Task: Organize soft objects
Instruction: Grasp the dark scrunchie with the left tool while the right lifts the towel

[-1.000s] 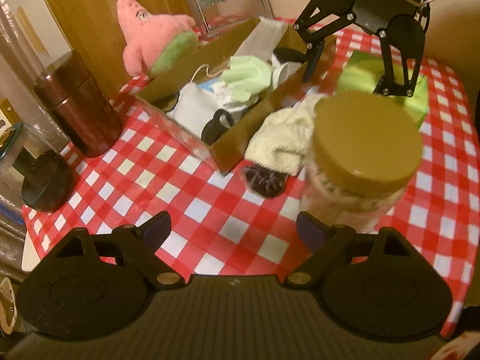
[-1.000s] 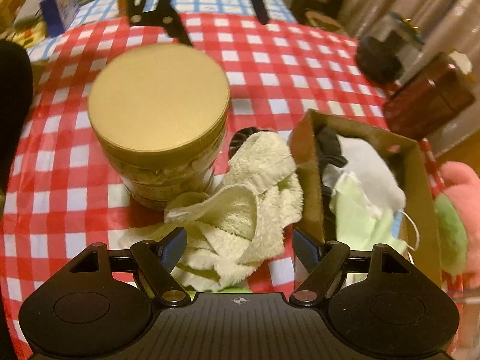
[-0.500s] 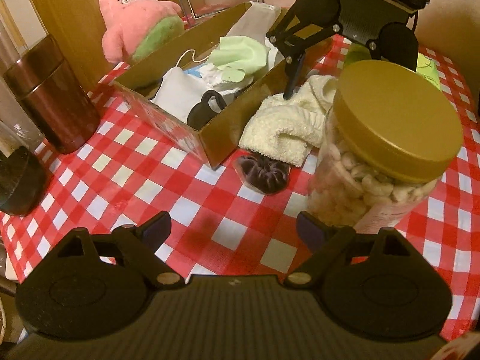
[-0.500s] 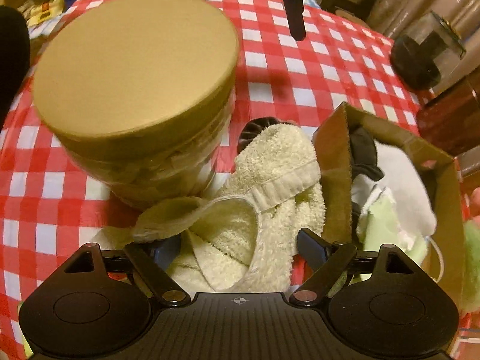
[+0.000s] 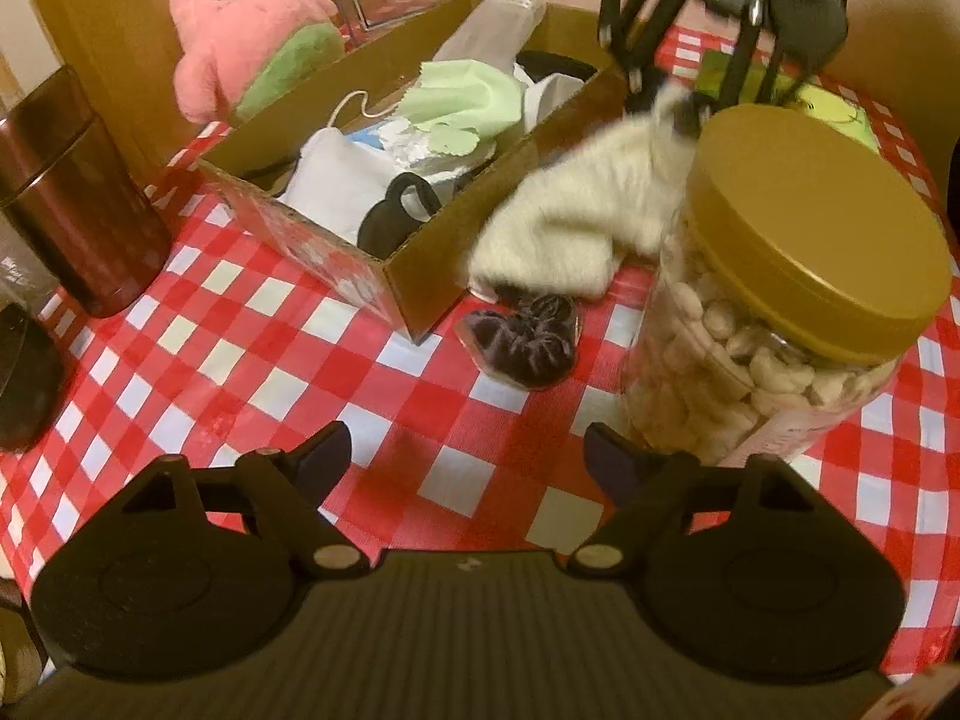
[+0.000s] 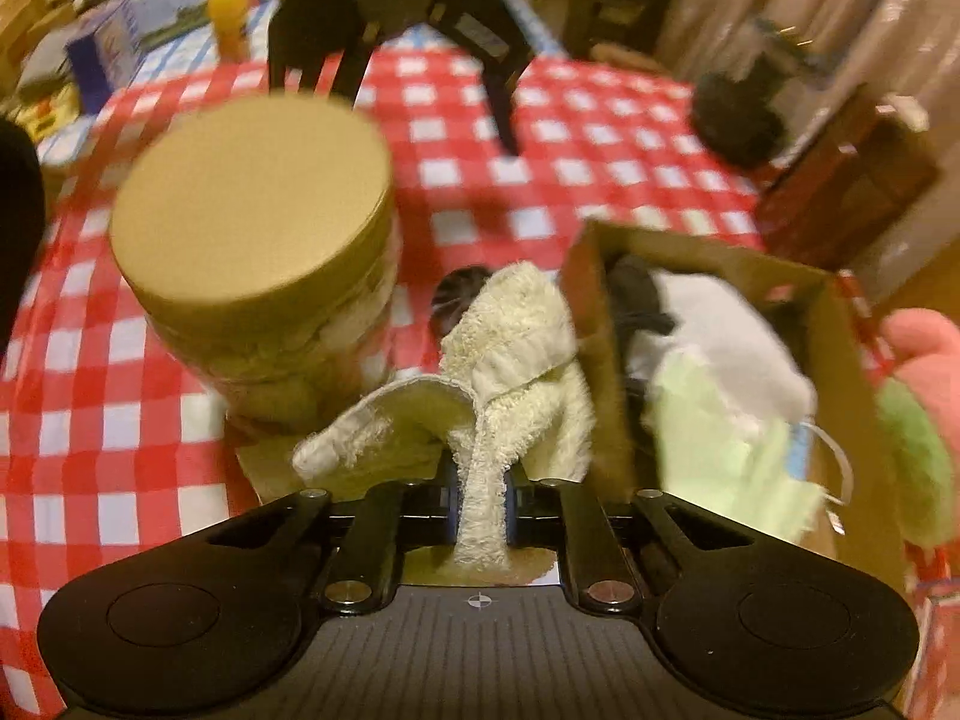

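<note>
My right gripper point(image 6: 479, 507) is shut on a cream towel point(image 6: 516, 354) and lifts one end of it between the jar and the box; it also shows from the left wrist view point(image 5: 672, 102), with the towel point(image 5: 576, 222) draped against the box. A cardboard box point(image 5: 420, 282) holds a white cloth point(image 5: 342, 186), a green cloth point(image 5: 462, 99) and black items. A dark scrunchie point(image 5: 522, 336) lies on the checked cloth by the box corner. My left gripper point(image 5: 465, 456) is open and empty, low over the table in front of the scrunchie.
A gold-lidded jar of snacks point(image 5: 780, 276) stands right of the scrunchie, close to my left gripper. A pink plush star point(image 5: 240, 30) sits behind the box. A dark brown canister point(image 5: 78, 192) and a dark container point(image 5: 24, 378) stand at the left. A green packet point(image 5: 834, 108) lies behind the jar.
My right gripper closed on the cream towel and began to pull its end upward. My left gripper moved slightly closer to the scrunchie and stayed open.
</note>
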`<action>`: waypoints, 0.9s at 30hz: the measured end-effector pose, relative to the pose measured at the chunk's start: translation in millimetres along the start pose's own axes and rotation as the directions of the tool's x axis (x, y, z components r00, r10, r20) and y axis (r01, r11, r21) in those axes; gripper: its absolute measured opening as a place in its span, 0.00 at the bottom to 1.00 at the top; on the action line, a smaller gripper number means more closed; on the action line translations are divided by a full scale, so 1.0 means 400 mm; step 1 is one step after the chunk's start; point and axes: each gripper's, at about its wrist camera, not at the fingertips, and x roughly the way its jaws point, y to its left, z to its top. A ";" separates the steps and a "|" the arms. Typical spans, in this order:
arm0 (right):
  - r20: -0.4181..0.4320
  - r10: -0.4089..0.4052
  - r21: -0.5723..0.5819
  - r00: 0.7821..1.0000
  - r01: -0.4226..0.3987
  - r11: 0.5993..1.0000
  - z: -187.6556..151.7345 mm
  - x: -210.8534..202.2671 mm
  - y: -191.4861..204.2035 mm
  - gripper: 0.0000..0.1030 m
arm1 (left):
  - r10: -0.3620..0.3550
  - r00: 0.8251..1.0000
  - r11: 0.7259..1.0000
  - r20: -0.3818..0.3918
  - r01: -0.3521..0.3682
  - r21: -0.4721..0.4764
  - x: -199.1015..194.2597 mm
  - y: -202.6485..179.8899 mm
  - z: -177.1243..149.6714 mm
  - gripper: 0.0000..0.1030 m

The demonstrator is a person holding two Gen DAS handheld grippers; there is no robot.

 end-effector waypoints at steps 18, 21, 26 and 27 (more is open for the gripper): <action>0.041 -0.111 0.123 0.993 0.105 0.987 -0.023 -0.098 -0.007 0.12 | -0.105 0.992 0.990 0.074 0.097 0.107 0.093 0.024 0.032 0.52; 0.046 -0.120 0.130 0.992 0.114 0.985 -0.022 -0.092 -0.009 0.12 | -0.119 0.988 0.984 0.099 0.103 0.148 0.105 0.022 0.038 0.47; 0.038 -0.131 0.136 0.991 0.125 0.983 -0.024 -0.083 -0.014 0.12 | -0.130 0.983 0.978 0.131 0.105 0.182 0.120 0.021 0.040 0.45; 0.036 -0.135 0.140 0.990 0.129 0.982 -0.026 -0.081 -0.015 0.12 | -0.133 0.981 0.977 0.140 0.106 0.185 0.122 0.021 0.040 0.43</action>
